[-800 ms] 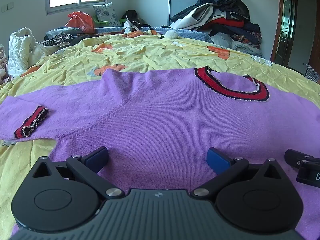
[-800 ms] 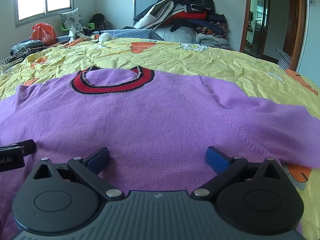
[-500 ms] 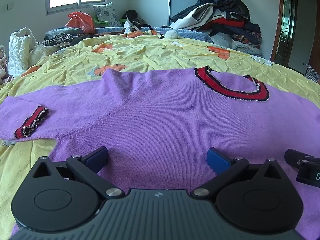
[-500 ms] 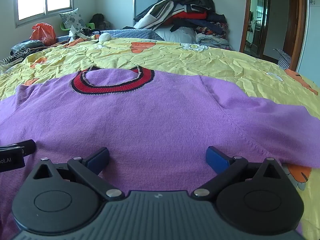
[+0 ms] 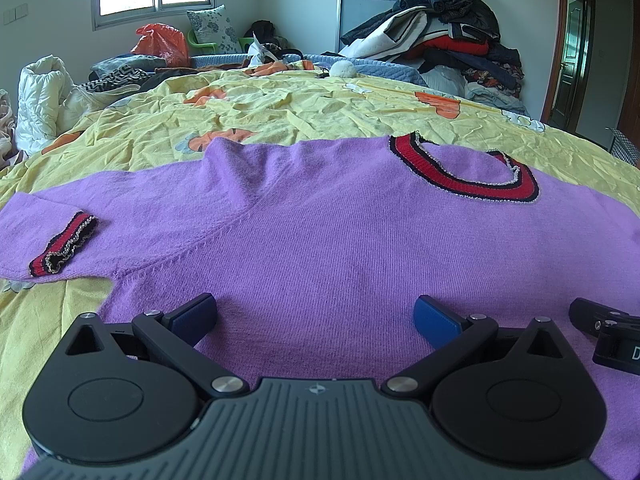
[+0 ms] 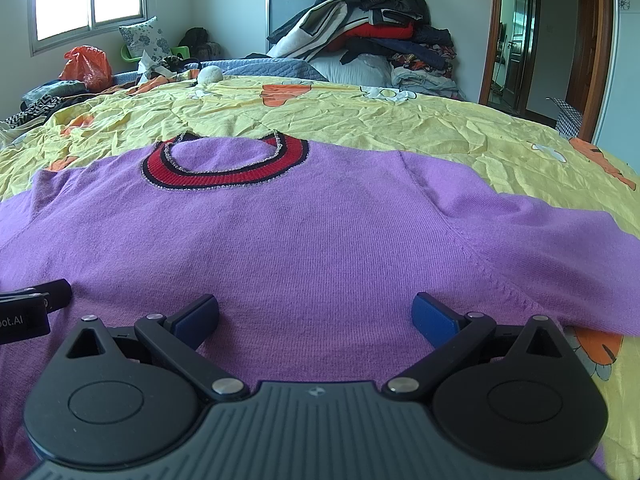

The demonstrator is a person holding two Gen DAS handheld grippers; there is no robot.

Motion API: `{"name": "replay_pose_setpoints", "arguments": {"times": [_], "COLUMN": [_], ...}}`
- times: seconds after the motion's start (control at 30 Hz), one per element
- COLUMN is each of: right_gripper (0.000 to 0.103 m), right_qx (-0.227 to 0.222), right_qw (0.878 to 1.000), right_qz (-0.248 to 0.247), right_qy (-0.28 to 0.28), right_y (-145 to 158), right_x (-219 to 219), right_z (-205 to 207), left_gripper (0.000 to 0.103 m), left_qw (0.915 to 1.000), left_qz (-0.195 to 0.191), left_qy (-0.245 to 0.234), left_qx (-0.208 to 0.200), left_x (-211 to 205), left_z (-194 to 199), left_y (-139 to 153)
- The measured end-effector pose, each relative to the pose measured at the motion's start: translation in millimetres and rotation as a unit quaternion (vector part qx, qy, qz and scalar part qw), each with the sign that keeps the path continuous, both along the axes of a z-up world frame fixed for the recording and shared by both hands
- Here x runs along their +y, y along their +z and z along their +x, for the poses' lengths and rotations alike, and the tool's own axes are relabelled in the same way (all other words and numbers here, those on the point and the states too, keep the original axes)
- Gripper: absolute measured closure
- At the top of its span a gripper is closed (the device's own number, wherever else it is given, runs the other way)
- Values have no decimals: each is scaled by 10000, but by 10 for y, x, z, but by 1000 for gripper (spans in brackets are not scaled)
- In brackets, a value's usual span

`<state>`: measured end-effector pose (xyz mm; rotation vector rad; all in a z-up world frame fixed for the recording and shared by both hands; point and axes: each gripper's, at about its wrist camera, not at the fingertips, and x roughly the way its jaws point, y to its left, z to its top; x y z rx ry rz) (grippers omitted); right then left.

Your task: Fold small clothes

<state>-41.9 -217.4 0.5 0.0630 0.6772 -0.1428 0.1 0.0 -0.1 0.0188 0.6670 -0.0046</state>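
— Where's the garment?

— The purple sweater (image 5: 320, 232) lies flat, front up, on the yellow bedsheet (image 5: 280, 112). My left gripper (image 5: 314, 314) and right gripper (image 6: 314, 314) sit over its lower body, jaws spread wide, holding nothing.

— Risks?

— I might pinch only the top knit layer, or catch the sheet too. The left cuff (image 5: 64, 246) could drag and bunch.

A sweater (image 5: 340, 232) lies spread flat on the bed (image 5: 300, 116), neckline (image 5: 464, 176) toward the far side — one sleeve (image 5: 92, 220) stretches left, its cuff (image 5: 64, 250) folded back onto it. The left tool (image 5: 316, 316) and right tool (image 6: 316, 316) sit side by side over the sweater's near edge. Behind the bed, a pile of clothes (image 6: 372, 32) stands right of centre — a pillow (image 5: 212, 28) and plastic bag (image 5: 162, 44) to its left.
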Motion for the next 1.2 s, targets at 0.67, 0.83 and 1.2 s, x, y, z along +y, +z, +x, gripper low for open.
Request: {"name": "replay_pose_setpoints", "arguments": {"times": [0.67,0.83,1.2], "right_gripper": [0,0,0], "right_qx": [104,7,-102], "right_qw": [9999,9999,9997], "right_qz": [-91,-91,-66], "right_qy": [23,94,210], "right_y": [246,446,698], "right_x": [30,74,135], "right_z": [-126,-279,-523], "left_gripper": [0,0,0], "left_qw": [10000,10000,9999], "left_qz": [43,2,-114], "left_qy": [37,5,34], "left_qx": [-30,-26,-101], "left_x": [-26,-38,39], "left_z": [-161,-293,-520], "left_y": [336,519,678]}}
